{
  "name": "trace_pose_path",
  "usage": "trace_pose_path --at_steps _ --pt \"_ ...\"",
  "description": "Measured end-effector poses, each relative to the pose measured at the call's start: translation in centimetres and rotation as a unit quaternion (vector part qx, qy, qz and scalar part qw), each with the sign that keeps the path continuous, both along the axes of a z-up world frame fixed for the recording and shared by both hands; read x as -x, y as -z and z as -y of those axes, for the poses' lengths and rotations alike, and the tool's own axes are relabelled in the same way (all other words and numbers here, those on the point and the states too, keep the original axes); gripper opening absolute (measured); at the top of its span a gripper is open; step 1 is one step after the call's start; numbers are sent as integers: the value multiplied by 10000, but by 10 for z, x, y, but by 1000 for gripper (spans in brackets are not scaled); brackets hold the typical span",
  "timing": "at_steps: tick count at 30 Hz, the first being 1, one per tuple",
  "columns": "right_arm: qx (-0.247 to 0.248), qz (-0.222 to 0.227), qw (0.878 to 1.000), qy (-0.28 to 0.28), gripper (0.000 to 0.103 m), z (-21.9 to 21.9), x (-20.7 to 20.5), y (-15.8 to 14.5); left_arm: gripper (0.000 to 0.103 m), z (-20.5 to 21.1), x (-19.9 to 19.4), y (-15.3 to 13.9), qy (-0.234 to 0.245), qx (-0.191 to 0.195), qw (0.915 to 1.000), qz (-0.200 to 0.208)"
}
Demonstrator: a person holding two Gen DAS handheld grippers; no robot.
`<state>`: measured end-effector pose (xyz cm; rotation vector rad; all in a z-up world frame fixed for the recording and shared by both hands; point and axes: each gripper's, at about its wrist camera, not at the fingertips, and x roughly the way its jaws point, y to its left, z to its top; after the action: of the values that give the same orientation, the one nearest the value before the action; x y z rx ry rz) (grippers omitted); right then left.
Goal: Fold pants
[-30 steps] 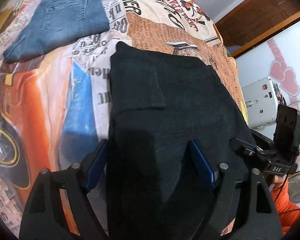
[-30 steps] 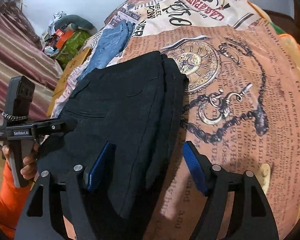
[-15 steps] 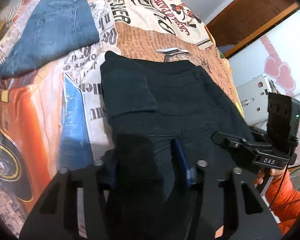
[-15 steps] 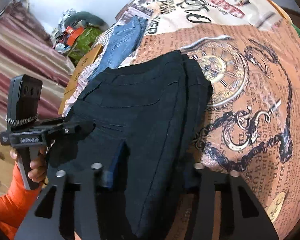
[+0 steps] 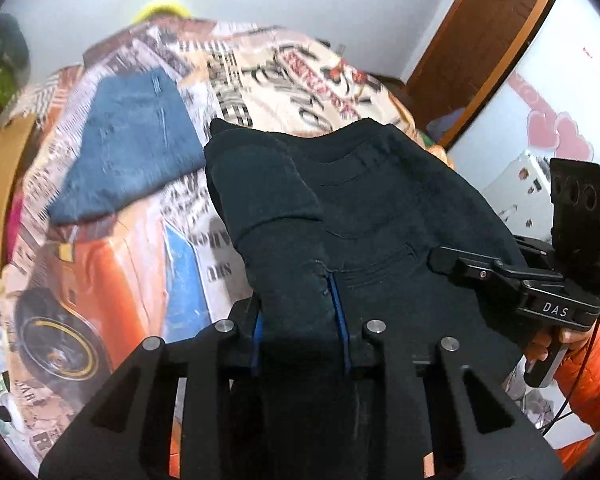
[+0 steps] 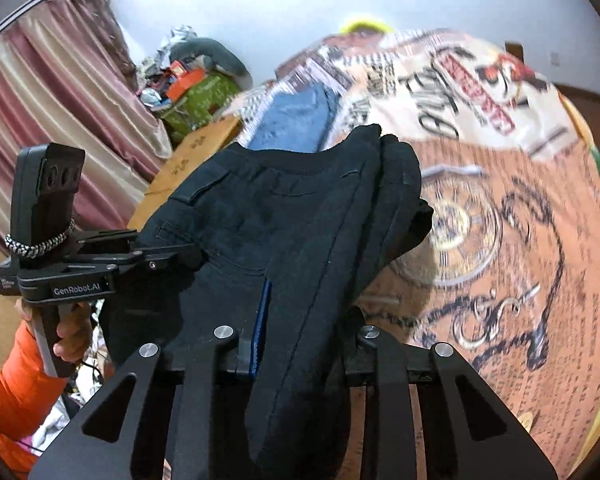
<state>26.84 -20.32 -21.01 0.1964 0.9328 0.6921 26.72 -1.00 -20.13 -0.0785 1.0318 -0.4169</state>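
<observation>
Black pants (image 5: 380, 208), folded into a thick stack, hang lifted at their near end above the printed bedspread (image 5: 100, 272). My left gripper (image 5: 298, 300) is closing, its blue pads pressed on a bunched fold at the stack's left side. My right gripper (image 6: 306, 312) is closing as well, pinching the black pants (image 6: 300, 208) at the right side; cloth hides its right pad. Each view shows the other handheld gripper: the right gripper (image 5: 444, 258) and the left gripper (image 6: 172, 258), both with their tips buried in the cloth. The far end of the pants rests on the bed.
Folded blue jeans (image 5: 132, 144) lie on the bed beyond the black pants, also seen as blue jeans (image 6: 296, 120). A cardboard box (image 6: 196, 148), a heap of clutter (image 6: 192, 80) and a curtain (image 6: 60, 100) stand left of the bed. A wooden door frame (image 5: 480, 40) is at right.
Both grippers went from wide open around the near end of the black pants to pinching it, then rose, lifting that end off the bed and tilting upward.
</observation>
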Motion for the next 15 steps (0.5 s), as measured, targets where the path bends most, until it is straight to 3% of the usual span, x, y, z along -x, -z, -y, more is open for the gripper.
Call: trace_pose_path --at_steps 10,15 --pt "-74 814 9965 -184 23 -30 -21 -54 28 -30 -10 -62 -250 -115 9956 895" --pt "-112 1111 9934 -276 23 -53 -44 -72 28 -51 -26 -79 -422 -159 9913 1237"
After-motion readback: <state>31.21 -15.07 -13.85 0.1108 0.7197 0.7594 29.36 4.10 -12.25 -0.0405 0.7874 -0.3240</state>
